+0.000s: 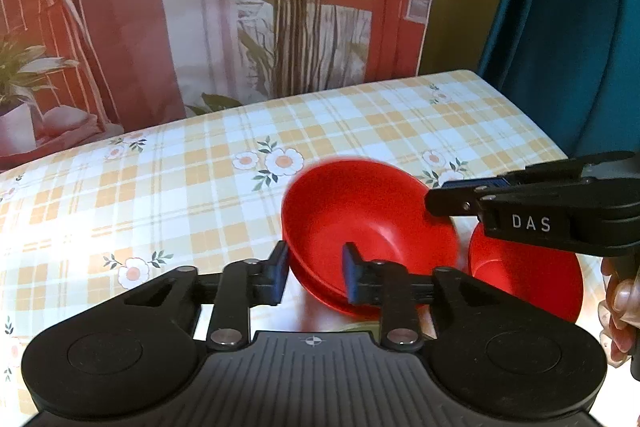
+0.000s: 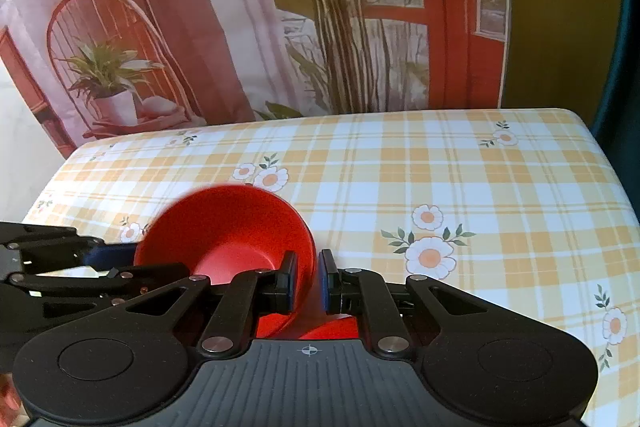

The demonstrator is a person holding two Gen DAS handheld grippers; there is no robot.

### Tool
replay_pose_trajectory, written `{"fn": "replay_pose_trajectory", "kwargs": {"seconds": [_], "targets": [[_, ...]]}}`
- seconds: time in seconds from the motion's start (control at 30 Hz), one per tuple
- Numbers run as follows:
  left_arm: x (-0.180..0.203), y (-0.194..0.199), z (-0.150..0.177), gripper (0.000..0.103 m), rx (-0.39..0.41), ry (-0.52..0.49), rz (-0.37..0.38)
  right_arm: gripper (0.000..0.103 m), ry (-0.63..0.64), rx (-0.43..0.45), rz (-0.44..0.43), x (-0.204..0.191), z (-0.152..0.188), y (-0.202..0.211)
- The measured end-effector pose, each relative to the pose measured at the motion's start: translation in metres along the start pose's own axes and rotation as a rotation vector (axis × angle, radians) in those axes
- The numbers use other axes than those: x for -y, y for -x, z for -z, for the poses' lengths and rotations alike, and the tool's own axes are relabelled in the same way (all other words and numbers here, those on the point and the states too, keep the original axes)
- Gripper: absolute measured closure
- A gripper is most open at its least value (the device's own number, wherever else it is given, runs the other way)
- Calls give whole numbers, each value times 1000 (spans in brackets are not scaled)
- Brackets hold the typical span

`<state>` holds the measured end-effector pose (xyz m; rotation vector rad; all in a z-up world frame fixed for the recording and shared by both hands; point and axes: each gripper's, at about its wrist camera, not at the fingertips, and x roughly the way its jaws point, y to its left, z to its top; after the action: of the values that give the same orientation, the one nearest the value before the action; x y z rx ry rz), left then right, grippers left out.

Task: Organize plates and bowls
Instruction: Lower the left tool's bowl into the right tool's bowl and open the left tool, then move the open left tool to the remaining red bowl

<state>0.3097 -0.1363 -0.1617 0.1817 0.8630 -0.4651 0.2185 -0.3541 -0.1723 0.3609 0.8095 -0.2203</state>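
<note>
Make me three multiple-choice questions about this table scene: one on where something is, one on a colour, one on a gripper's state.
1. In the left wrist view, where is the second red dish relative to the red bowl?
A. behind it
B. to its right
C. to its left

2. What colour are the checks on the tablecloth?
A. yellow and white
B. blue and white
C. green and black

3. How is the right gripper?
A. wide open above the table
B. shut on nothing
C. shut on the bowl's rim

Answers:
1. B: it lies right of the bowl, under the right gripper.
2. A: yellow and white checks with flowers.
3. C: its pads pinch the bowl's wall.
</note>
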Motion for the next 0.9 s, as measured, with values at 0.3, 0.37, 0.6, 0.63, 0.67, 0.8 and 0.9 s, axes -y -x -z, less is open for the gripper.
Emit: {"fn": "replay_pose_trajectory", "kwargs": {"seconds": [0.3,0.37,0.6,0.63,0.67,0.8,0.9], "targets": [[5,19,-4,71,41,-2,5,91,21,19,20,2,1,14],[12,24,-3,71,51,-15,18,91,37,19,28,3,2,19],[40,39,0,71,62,-10,73,91,81,37,50,16,8,45],[43,41,1,71,61,-9,77,90,86,39,53,18,10,48],[47,42,2,71,59,-8,82,90,88,41,54,20,11,51],[57,44,7,71,45,-5,97,90,88,43,52,31,18,60],[61,43,10,71,35,0,102,90,94,38,55,36,23,63]]}}
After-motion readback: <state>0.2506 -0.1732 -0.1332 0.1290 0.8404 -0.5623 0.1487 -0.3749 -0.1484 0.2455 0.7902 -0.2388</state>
